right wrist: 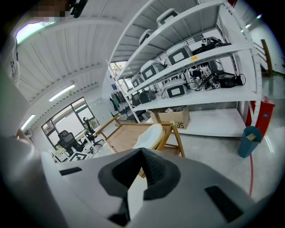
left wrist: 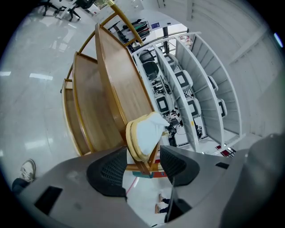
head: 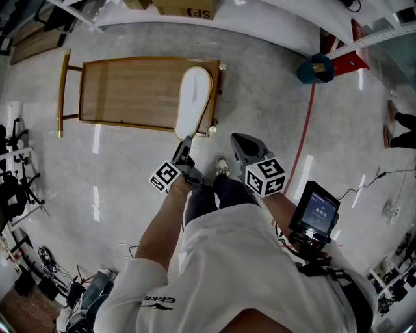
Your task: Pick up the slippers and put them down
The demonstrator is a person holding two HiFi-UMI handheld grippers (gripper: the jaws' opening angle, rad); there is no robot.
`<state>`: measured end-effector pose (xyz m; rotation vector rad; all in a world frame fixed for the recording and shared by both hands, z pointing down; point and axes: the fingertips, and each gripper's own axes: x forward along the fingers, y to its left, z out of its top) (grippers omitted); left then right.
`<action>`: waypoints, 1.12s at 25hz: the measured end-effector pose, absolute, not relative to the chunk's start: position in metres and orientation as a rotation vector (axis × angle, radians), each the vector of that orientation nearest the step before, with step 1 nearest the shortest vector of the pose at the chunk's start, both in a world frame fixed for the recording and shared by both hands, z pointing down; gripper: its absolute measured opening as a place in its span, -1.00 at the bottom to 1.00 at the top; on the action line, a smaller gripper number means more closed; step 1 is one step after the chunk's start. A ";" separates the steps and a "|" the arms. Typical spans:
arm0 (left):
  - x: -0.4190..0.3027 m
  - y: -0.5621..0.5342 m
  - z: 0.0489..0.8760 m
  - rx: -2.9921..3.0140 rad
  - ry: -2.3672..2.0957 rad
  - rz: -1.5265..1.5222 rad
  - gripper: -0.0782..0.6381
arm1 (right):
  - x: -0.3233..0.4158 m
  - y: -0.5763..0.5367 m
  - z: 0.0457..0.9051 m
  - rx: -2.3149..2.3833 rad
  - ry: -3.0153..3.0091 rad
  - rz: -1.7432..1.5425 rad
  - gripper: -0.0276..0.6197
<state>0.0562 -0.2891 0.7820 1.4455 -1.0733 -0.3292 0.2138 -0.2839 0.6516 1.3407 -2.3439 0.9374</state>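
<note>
White slipper, lying at wooden surface edge; left tool wide at its near end, pads apart from it; best withdrawn straight back, slipper undragged. Right tool closed.

**What the views keep back**

In the head view the left gripper meets the heel end of the slippers, but contact cannot be read there. The right gripper covers its own jaws with its housing. The slippers show as one white shape, and a second one beneath cannot be made out. In the left gripper view their near end drops behind the jaw pads. A bystander is cut to legs by the right edge. A cardboard box is cropped at the top. The print on the screen is too small to read.
</note>
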 end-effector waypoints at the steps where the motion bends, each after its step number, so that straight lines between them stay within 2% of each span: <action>1: 0.056 -0.285 0.780 1.452 -1.079 -0.329 -0.20 | 0.215 -0.282 0.651 1.335 -2.351 0.937 -0.91; 8: 0.041 -0.267 0.743 1.559 -1.131 -0.348 -0.20 | 0.208 -0.274 0.651 1.277 -2.403 0.917 -0.91; 14: 0.026 -0.259 0.671 1.759 -1.147 -0.382 -0.22 | 0.188 -0.262 0.624 1.270 -2.464 0.864 -0.91; 22: 0.031 -0.247 0.593 1.988 -1.108 -0.469 -0.63 | 0.179 -0.235 0.584 1.327 -2.520 0.763 -0.91; 28: 0.021 -0.221 0.544 2.097 -1.075 -0.547 -0.76 | 0.162 -0.211 0.542 1.378 -2.575 0.669 -0.91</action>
